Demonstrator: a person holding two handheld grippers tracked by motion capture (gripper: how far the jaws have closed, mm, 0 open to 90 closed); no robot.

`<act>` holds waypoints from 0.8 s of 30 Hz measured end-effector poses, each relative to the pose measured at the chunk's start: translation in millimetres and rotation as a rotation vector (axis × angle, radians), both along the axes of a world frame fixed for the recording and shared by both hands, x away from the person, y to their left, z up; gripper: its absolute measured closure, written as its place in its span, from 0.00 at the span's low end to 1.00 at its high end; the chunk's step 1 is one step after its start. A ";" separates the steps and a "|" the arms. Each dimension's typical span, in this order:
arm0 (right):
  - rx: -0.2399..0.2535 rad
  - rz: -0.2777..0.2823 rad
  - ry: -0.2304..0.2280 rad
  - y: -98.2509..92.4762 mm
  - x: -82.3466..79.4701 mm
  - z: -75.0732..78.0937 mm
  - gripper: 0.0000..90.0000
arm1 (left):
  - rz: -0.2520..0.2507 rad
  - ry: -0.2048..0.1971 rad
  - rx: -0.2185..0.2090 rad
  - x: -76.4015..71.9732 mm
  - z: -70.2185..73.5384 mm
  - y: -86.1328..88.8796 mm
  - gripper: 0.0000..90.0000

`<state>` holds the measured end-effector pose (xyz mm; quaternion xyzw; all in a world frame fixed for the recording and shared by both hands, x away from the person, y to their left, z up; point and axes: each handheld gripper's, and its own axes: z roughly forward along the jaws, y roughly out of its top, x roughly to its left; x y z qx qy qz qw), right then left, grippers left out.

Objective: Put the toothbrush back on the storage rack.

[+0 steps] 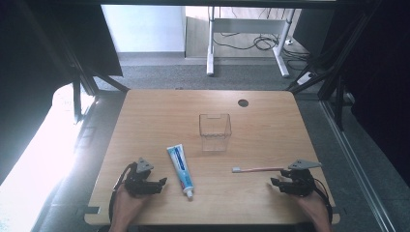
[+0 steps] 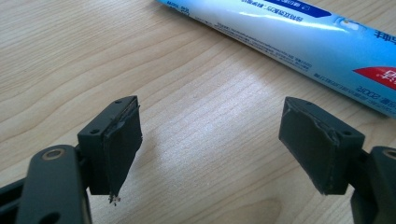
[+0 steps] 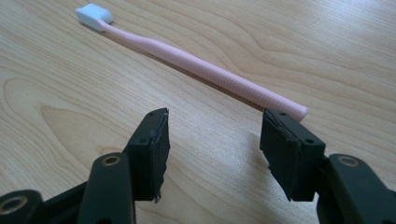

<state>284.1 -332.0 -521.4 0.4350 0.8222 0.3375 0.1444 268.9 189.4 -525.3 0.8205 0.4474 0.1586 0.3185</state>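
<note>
The toothbrush lay left-right, head left, just beyond the open right gripper. The toothpaste, cap near, lay beside the open left gripper; a clear box stood farther back.

Black left gripper, black right gripper, grey three-cornered plates, brass-ringed screw holes

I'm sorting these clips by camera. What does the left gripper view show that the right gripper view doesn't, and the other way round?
Left gripper view: a blue and white toothpaste tube lying ahead of the left gripper, whose jaws stand open with nothing between them.

Right gripper view: a pink toothbrush with a white head lying flat; its handle end sits just beyond one jaw of the right gripper, which is also open and holds nothing.

Both: the bare wooden table under black jaws.
</note>
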 end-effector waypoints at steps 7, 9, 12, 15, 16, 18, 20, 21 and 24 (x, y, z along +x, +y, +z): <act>0.025 0.009 0.032 0.8 0.5 3.3 0.59 | 0.001 -0.001 0.008 0.4 -1.2 -0.7 0.24; 0.020 0.001 0.049 1.7 0.6 4.8 0.63 | -0.003 -0.004 0.013 0.5 -1.5 -1.8 0.24; 0.022 0.001 0.076 1.9 1.3 5.6 0.68 | -0.005 -0.005 0.018 0.4 -1.6 -2.0 0.25; 0.015 0.006 0.094 2.0 2.4 6.9 0.72 | -0.005 -0.004 0.019 0.5 -1.7 -1.6 0.25; 0.015 0.012 0.094 2.1 2.7 7.3 0.74 | -0.005 -0.004 0.019 0.5 -1.6 -1.5 0.25; 0.008 0.015 0.098 2.6 2.9 8.5 0.78 | -0.005 -0.004 0.019 0.5 -1.7 -1.4 0.25; 0.008 0.020 0.093 3.3 3.2 10.5 0.82 | -0.004 -0.003 0.015 0.2 -1.9 -1.5 0.25; 0.007 0.024 0.090 3.6 3.6 11.8 0.85 | -0.002 -0.005 0.009 0.2 -2.2 -1.7 0.25; -0.003 0.033 0.084 5.2 5.0 15.3 0.93 | -0.007 0.000 0.002 1.0 -2.5 -0.9 0.25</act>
